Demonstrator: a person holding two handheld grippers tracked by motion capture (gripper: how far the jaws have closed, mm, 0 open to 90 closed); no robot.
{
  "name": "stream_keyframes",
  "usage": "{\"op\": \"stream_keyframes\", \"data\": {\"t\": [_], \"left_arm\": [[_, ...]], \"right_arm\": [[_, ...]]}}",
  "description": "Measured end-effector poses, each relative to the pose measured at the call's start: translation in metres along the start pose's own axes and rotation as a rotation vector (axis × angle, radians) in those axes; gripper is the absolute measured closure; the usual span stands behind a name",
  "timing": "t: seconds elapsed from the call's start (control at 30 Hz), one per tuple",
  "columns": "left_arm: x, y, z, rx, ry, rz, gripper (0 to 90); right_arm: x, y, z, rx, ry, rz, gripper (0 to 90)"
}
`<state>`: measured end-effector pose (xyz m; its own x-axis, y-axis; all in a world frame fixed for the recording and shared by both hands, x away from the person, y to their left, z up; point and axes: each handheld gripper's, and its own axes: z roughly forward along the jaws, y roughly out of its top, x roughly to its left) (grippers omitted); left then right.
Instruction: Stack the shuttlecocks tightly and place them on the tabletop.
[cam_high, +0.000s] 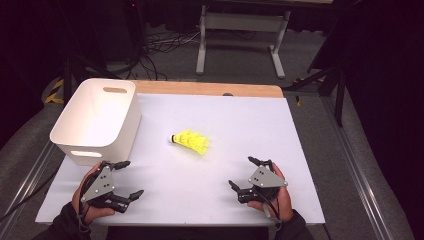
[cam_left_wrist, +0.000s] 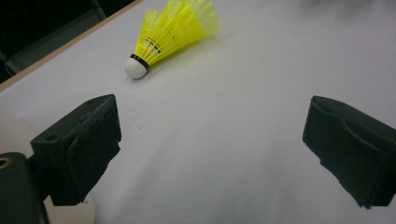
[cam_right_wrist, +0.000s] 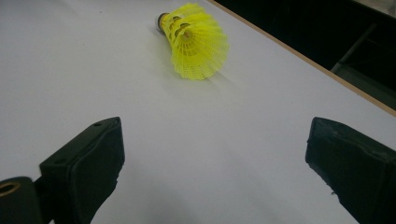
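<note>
Gaping wide, empty — left gripper (cam_high: 129, 178), right gripper (cam_high: 242, 172).

A yellow shuttlecock (cam_high: 191, 141) lay on its side near the middle of the white table (cam_high: 240, 125), clear of everything around it. Its small white rounded tip, ringed by a thin black band, pointed toward the left of the high view, while the ribbed plastic skirt flared open toward the right. Seen in the left gripper view, the shuttlecock (cam_left_wrist: 170, 35) showed its tip nearest; in the right gripper view, the shuttlecock (cam_right_wrist: 194, 41) showed the open mouth of its skirt.
</note>
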<state>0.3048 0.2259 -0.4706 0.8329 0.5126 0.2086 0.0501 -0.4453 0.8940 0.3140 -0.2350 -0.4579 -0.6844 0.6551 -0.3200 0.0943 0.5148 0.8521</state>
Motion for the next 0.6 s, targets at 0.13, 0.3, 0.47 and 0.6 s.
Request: {"op": "stream_keyframes", "data": {"t": [0.13,0.3,0.47,0.6], "left_arm": [[0.0005,-0.0002,-0.0005,-0.004,0.003,-0.003,4.3],[0.0011,-0.0006,0.0011,0.004,0.001,-0.006,4.2],[0.0005,-0.0004,0.0029,0.009,-0.006,-0.003,4.3],[0.0001,-0.0005,0.004,0.013,-0.008,-0.001,4.5]], "right_arm": [[-0.0007,0.0003,-0.0012,-0.013,-0.005,0.002,5.4],[-0.0009,0.0,0.0013,-0.016,0.006,0.011,5.3],[0.0,0.0,0.0038,-0.011,0.023,0.014,5.7],[0.0,0.0001,0.0051,-0.008,0.026,0.015,5.7]]}}
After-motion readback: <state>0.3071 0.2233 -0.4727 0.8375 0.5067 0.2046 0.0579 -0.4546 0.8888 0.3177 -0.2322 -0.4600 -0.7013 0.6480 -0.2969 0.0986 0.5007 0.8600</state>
